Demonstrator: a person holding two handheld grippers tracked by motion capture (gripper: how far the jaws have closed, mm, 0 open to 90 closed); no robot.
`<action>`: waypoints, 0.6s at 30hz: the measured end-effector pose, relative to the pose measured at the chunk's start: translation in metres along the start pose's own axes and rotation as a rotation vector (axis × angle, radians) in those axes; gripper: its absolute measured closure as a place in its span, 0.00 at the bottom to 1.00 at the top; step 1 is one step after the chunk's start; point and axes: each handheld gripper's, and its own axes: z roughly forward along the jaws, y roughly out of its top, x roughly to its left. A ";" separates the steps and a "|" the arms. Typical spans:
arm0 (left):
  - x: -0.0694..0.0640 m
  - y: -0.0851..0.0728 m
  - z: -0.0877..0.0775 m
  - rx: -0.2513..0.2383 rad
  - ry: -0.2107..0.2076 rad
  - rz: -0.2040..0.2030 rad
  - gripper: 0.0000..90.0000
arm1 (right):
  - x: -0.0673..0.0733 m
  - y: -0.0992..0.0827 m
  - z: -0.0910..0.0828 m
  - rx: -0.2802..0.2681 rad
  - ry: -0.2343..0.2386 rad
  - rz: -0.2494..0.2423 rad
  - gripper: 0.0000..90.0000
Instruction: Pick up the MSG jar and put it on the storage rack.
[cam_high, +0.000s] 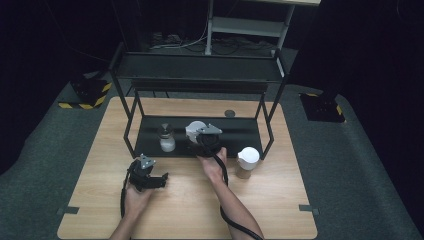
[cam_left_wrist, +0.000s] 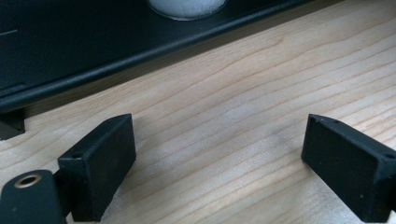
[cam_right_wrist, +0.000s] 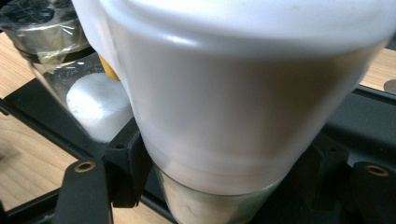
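Note:
My right gripper (cam_high: 204, 135) is shut on a white-lidded jar (cam_high: 195, 129) over the lower shelf of a black metal rack (cam_high: 240, 131). In the right gripper view the jar (cam_right_wrist: 224, 93) looms close, and a black jaw hugs each side of it below the lid. A glass jar of white powder (cam_high: 166, 138) stands on the same shelf just to its left, also visible as the powder jar (cam_right_wrist: 95, 105). My left gripper (cam_high: 161, 180) rests low over the wooden table (cam_high: 280, 200) in front of the rack. Its jaws are open with nothing between them, as the left gripper (cam_left_wrist: 219, 154) shows over bare wood.
A second white-lidded jar (cam_high: 247, 161) stands on the table by the rack's front right leg. The rack has an upper shelf (cam_high: 197, 67) over the lower one. The lower shelf's front edge (cam_left_wrist: 116, 65) lies just beyond my left jaws. A small round disc (cam_high: 229, 113) lies behind the rack.

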 end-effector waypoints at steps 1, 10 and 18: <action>0.000 0.000 0.000 0.000 0.000 0.000 0.11 | 0.000 0.000 0.001 0.000 -0.001 0.002 0.34; 0.000 0.000 0.000 0.000 0.000 0.000 0.11 | 0.002 0.003 0.010 0.020 -0.003 -0.004 0.34; 0.000 0.000 0.000 0.000 0.000 0.000 0.11 | 0.005 0.000 0.010 0.013 -0.010 -0.011 0.34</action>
